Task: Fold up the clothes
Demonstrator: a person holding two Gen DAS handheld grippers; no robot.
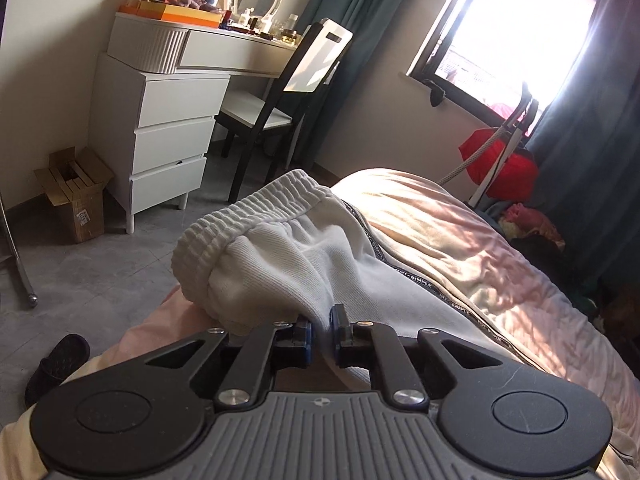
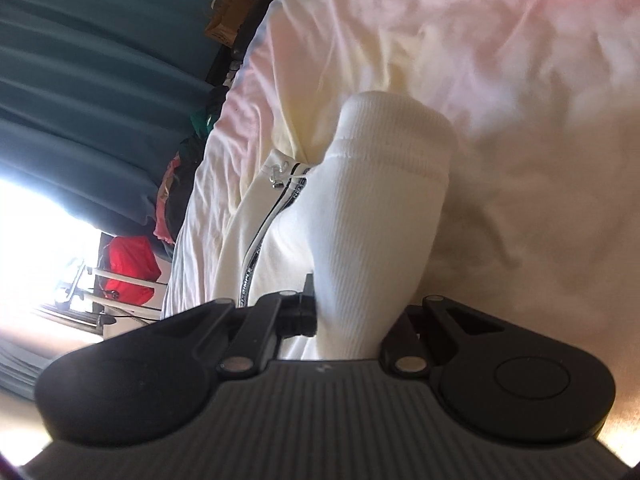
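- Bed point(image 1: 460, 232): fills the right half and lower middle of the left wrist view and the whole upper right of the right wrist view; covered in a crumpled pale pink and cream sheet, sunlit in patches.
- Curtains point(image 1: 592, 184): dark teal, at the right edge and upper middle of the left view, either side of a bright window point(image 1: 520, 36).
- Dressing table point(image 1: 168, 92): white, with drawers, upper left of the left view; bottles and an orange box crowd its top. A black-framed chair point(image 1: 280, 96) with white seat stands beside it.
- White trousers point(image 1: 288, 256): ribbed knit, lying on the bed in the frame's centre. The gathered elastic waistband bunches up at centre left; a dark lettered tape runs down the side seam toward the lower right.
- Same trousers in the right view point(image 2: 376, 216): a rounded fold of fabric rises up the middle of the frame; striped tape and a small metal cord end show to its left.
- Cardboard box point(image 1: 76, 196): open, on the grey floor at far left.
- Left gripper point(image 1: 320, 332): bottom centre, levelled low over the bed edge, fingers drawn close and pinching a ridge of the trouser fabric between the blue-edged pads.
- Right gripper point(image 2: 352, 316): bottom centre, view rolled sideways. The fabric passes between its fingers and hides the right one; fingers clamped on the trousers.
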